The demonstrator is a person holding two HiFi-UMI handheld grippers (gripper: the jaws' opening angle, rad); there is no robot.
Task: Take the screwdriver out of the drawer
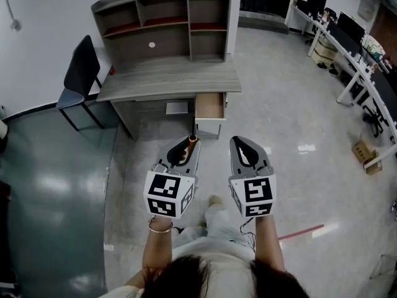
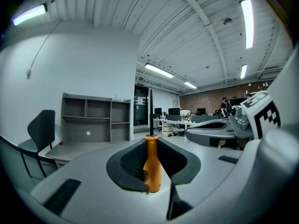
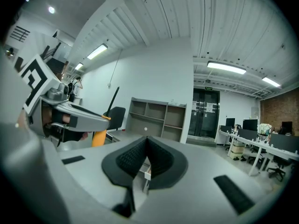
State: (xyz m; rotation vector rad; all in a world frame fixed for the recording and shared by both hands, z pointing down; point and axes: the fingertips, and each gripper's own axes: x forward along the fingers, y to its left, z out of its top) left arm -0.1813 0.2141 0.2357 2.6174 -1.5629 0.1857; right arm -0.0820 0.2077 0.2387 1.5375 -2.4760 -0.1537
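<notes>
The left gripper [image 1: 186,146] is clamped on the screwdriver [image 2: 152,166]. Its dark ribbed pads [image 2: 132,160] press on either side of the orange handle, which stands upright between them, and a thin dark shaft rises from the top. In the head view only a bit of orange shows at the jaw tips, and the shaft is too fine to make out there. The right gripper [image 3: 146,140] is just beside it on the right, at about the same height. Its jaws are closed together with nothing between them. Both grippers are held out over the pale floor, well apart from the desk [image 1: 167,76] at the far side. The drawer [image 1: 209,106] under the desk's right end is pulled open, showing a light wooden inside behind a white front, and the screwdriver is clear of it. A shelf unit [image 1: 164,23] sits on the desk's far edge against the wall. A dark chair [image 1: 80,73] stands at the desk's left end.
</notes>
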